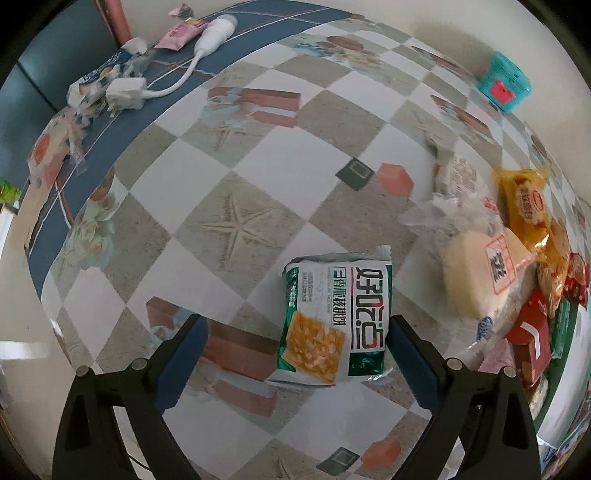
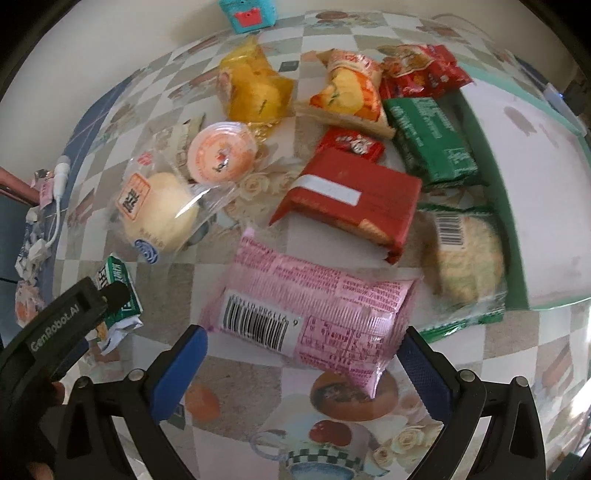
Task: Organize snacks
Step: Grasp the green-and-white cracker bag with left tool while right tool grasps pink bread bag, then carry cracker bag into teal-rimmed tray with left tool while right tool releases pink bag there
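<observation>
Pink wrapper [image 2: 314,314]; green-white cracker pack [image 1: 334,317]; checkered tablecloth [image 1: 229,177].

Checkered tablecloth [image 1: 258,155], cream wall [image 1: 443,29]

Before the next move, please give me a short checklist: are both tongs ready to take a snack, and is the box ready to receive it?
1. Left tongs open: ok.
2. Green-white cracker pack between the left fingers: ok, but it sits against the right-hand finger, off centre.
3. Right tongs open: ok.
4. Pink wrapper lined up with the right tongs: ok, though its near end only just reaches between the fingers.
5. Green box has free floor: ok.
6. Pink wrapper free of neighbours: cannot tell; the red pack lies close.
</observation>
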Motion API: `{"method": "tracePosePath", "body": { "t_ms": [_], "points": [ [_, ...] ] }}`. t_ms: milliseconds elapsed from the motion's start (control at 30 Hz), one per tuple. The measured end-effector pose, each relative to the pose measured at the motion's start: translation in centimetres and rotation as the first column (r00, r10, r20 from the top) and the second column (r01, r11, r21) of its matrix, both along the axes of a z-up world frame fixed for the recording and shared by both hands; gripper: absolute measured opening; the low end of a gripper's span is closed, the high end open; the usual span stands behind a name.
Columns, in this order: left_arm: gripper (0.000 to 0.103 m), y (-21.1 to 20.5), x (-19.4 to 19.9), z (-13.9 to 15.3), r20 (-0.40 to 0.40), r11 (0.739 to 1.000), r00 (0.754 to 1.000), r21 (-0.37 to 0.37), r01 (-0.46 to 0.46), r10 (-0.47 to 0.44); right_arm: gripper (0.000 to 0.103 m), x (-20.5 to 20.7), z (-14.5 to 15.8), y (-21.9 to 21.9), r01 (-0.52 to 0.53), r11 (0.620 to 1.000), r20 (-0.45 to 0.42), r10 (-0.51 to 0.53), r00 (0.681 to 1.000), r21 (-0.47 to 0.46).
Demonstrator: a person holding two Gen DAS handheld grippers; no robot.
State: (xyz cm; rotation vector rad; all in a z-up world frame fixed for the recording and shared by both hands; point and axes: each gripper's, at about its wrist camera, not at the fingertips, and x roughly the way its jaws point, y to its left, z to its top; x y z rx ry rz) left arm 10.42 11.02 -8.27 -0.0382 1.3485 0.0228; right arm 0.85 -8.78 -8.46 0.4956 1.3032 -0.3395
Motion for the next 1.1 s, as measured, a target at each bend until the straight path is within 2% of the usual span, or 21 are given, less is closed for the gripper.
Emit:
{"method": "tracePosePath", "body": {
  "t_ms": [233,333,467,533,633,700,800,1100],
  "points": [
    [0.095,-0.2,0.1,-0.5,0.009,1.000,1.000,0.005,0.013,-0.013,0.103,0.2,0.2,-1.0,0.017,0.999,0.031,-0.018,0.999,0.029],
    [0.080,-0.5,0.2,-0.5,0.006,1.000,1.000,-0.002,0.015,-0.015,0.103,0.8,-0.2,-1.6,0.031,0.999,0.020,-0.032,0.999,0.038],
    [0.071,-0.7,0.2,-0.7,0.000,1.000,1.000,-0.004,0.019,-0.019,0.103,1.3,-0.5,-1.7,0.033,0.999,0.014,-0.033,0.999,0.035],
    [0.058,-0.7,0.1,-0.5,0.005,1.000,1.000,-0.006,0.028,-0.028,0.103,1.8,-0.5,-1.9,0.028,0.999,0.010,-0.028,1.000,0.023],
    [0.056,-1.0,-0.2,-0.5,0.014,0.999,0.999,0.004,0.036,-0.036,0.103,1.9,-0.5,-1.6,0.016,1.000,0.003,-0.016,1.000,0.003],
    [0.056,-0.9,-0.2,-0.4,0.014,0.999,0.999,-0.003,0.034,-0.034,0.096,1.8,-0.3,-1.3,0.007,1.000,0.010,-0.007,1.000,-0.002],
    [0.056,-0.8,-0.4,-0.3,0.017,1.000,0.999,-0.004,0.030,-0.030,0.093,1.3,-0.1,0.0,-0.001,1.000,0.021,0.001,1.000,-0.007],
    [0.055,-0.1,-1.4,1.4,0.056,1.000,0.998,-0.002,0.030,-0.030,0.089,0.1,2.2,0.1,0.009,0.999,0.078,-0.013,0.997,0.046]
  ]
}}
